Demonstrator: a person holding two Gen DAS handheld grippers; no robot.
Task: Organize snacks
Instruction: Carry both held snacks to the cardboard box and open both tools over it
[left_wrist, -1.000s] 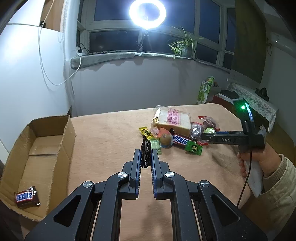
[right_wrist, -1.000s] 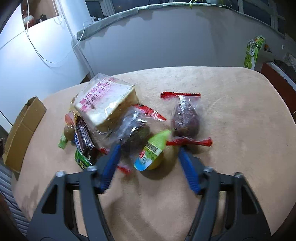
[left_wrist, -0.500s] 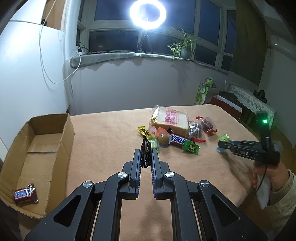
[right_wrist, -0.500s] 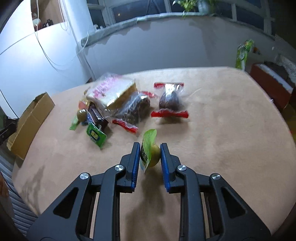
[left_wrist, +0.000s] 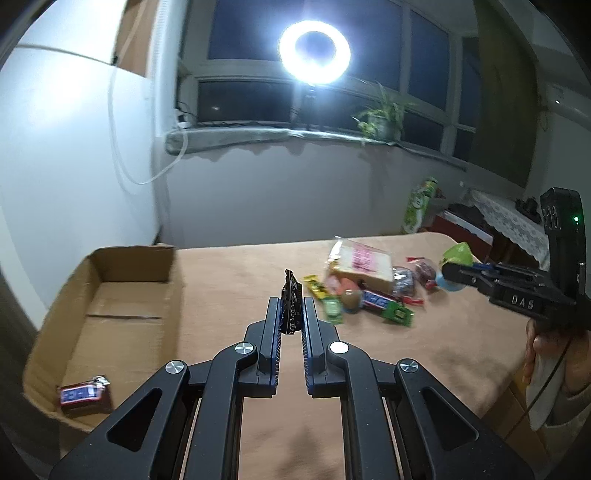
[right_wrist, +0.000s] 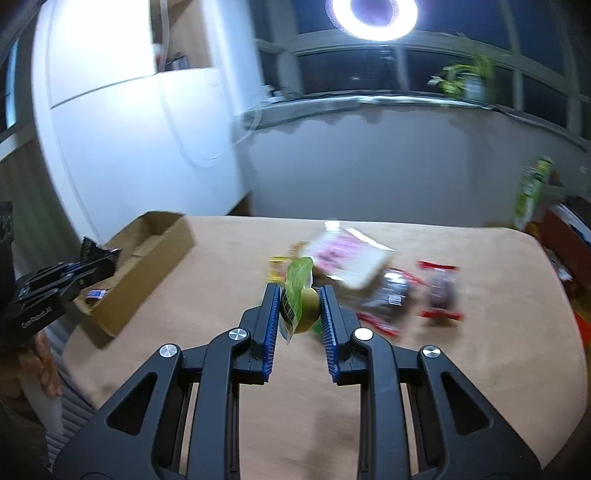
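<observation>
Two upright snacks: left gripper (left_wrist: 291, 314) black packet (left_wrist: 291, 306), right gripper (right_wrist: 298, 308) jelly cup (right_wrist: 301, 302).

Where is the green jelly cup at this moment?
The green jelly cup is clamped in the right gripper, lifted above the table, near the snack pile.

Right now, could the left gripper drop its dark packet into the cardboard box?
Probably yes. The left gripper holds the dark packet above the table, and the cardboard box lies open-topped just to its left with nothing between; only one candy bar lies inside.

Dim room – ring light (left_wrist: 314, 53) glares hard; motion blur smears snacks (right_wrist: 373, 280), fisheye bends edges
</observation>
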